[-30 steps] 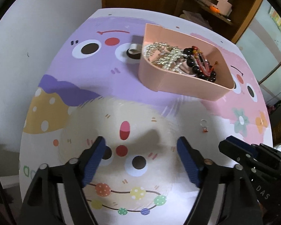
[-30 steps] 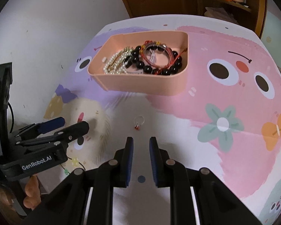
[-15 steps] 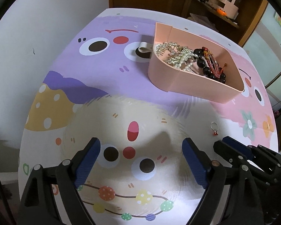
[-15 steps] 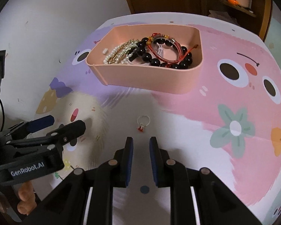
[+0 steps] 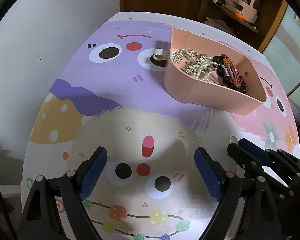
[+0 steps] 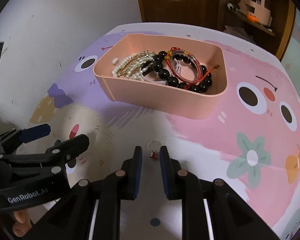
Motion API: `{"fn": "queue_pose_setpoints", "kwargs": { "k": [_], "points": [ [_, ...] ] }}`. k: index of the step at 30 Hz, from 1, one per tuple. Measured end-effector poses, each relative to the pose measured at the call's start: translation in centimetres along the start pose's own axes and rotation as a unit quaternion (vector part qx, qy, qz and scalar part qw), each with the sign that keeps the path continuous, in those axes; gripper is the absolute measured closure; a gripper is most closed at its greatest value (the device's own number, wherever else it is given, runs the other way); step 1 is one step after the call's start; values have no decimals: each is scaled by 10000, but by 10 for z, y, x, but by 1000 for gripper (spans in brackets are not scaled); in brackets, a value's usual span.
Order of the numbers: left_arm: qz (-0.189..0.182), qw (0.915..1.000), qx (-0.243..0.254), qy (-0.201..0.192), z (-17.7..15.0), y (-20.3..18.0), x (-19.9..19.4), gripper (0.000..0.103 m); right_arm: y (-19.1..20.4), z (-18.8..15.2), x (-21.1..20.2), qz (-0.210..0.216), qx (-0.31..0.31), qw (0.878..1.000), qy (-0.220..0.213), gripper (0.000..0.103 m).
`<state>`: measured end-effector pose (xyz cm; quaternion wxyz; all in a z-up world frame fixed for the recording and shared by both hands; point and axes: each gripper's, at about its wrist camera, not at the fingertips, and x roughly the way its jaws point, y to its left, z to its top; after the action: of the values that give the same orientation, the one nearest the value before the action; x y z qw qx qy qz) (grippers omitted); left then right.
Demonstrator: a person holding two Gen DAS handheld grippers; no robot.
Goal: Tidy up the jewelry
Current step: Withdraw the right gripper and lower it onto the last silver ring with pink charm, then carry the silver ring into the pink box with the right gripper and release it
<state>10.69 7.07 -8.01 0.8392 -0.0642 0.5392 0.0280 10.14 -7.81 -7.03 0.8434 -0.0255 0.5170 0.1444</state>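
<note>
A small silver ring with a red stone (image 6: 153, 154) lies on the cartoon-print table mat. My right gripper (image 6: 151, 149) is down over it, its jaws a narrow gap apart. The ring sits between the fingertips and the pads do not press on it. In the left wrist view only the ring's hoop (image 5: 233, 139) shows, at the right gripper's tips (image 5: 240, 146). My left gripper (image 5: 150, 152) hangs wide open over the cream face print with nothing between its fingers. The pink tray (image 6: 166, 102) behind holds pearl strands (image 6: 132, 66), a black bead bracelet (image 6: 164, 74) and a red bangle (image 6: 190, 68).
A small pale loop on a dark card (image 5: 160, 54) lies just left of the tray (image 5: 190, 92). A white wall runs along the table's left side. A wooden cabinet with a pink carrier (image 5: 246, 2) stands behind. A hand's fingers (image 6: 20, 220) hold the left gripper.
My right gripper has come forward and down, so the ring now lies between its fingertips instead of ahead of them. The left gripper's jaws have widened a little.
</note>
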Motion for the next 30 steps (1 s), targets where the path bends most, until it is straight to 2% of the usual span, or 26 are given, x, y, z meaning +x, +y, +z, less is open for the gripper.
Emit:
{"fn": "queue_pose_setpoints", "kwargs": {
  "k": [4, 6, 9, 14, 24, 30],
  "points": [
    [-32, 10000, 15, 16, 1, 0, 0, 15, 6, -3, 0, -154, -231, 9996, -67, 86],
    [-23, 10000, 55, 3, 1, -2, 0, 15, 7, -5, 0, -235, -301, 9992, -96, 91],
    [-28, 10000, 92, -3, 1, -4, 0, 15, 7, -6, -1, -204, -344, 9992, -87, 95],
    [-23, 10000, 75, -10, 0, -6, -1, 15, 7, -7, -3, -144, -345, 9993, -71, 95],
    [-80, 10000, 58, 11, 1, -7, -4, 15, 4, -6, -22, 145, -257, 9994, -201, 95],
    [-41, 9998, 149, 101, 11, -11, -9, 15, -11, 8, -44, 438, 23, 9983, -388, 95]
  ]
}}
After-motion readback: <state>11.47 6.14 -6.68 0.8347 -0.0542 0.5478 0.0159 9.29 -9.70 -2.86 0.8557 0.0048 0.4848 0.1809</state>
